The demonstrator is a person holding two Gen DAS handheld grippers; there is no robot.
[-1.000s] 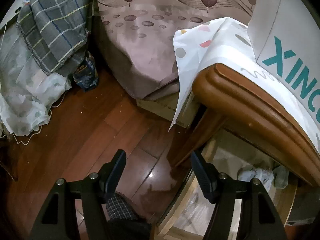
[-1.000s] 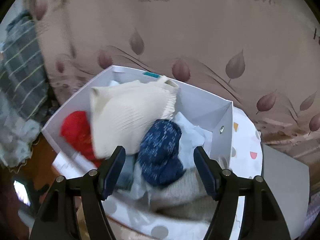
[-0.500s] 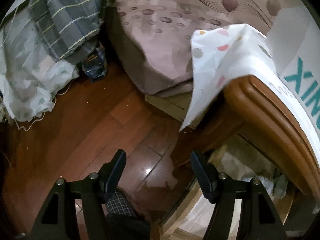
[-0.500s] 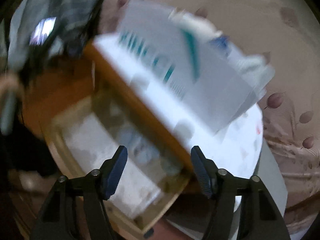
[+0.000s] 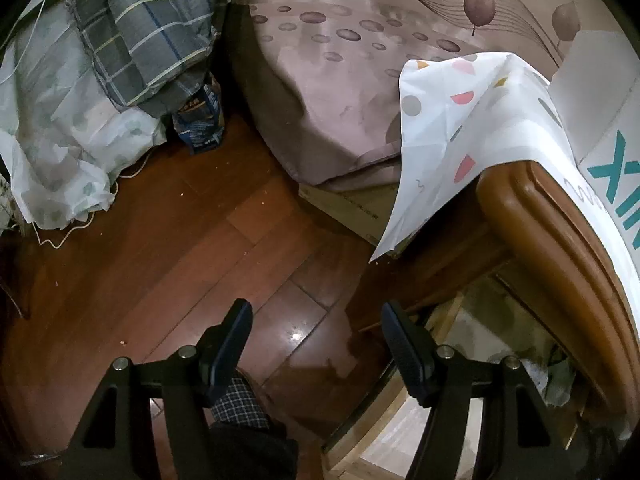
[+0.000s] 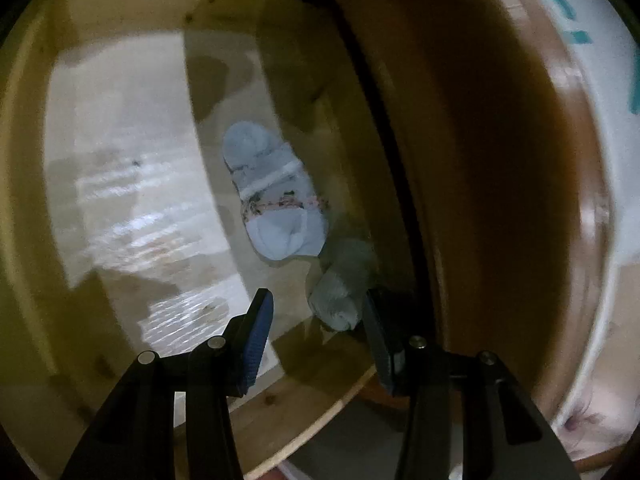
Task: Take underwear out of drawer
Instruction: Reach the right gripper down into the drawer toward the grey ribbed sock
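Observation:
The wooden drawer [image 6: 120, 8] stands pulled out and my right gripper [image 6: 317, 300] has dipped into it. A pale blue garment with a patterned band [image 6: 276, 200] lies on the drawer's floor against the back wall. A rolled grey-green garment [image 6: 338, 300] sits between the right gripper's closing jaws. It touches the right finger, while the left pad stands apart from it. My left gripper [image 5: 315, 312] hangs open over the wood floor beside the drawer's rim [image 5: 360, 416], holding nothing.
The cabinet's brown rounded top edge [image 5: 552, 240] overhangs the drawer and carries a spotted white cloth [image 5: 460, 132] and a white box with teal letters [image 5: 612, 152]. A bed [image 5: 340, 80] and plaid fabric [image 5: 152, 28] lie beyond. A person's checked slipper [image 5: 240, 400] is below the left gripper.
My right gripper dropped from above the white box of clothes into the drawer, rolling as it went, and its jaws narrowed. The left gripper stayed over the floor, only rolling slightly.

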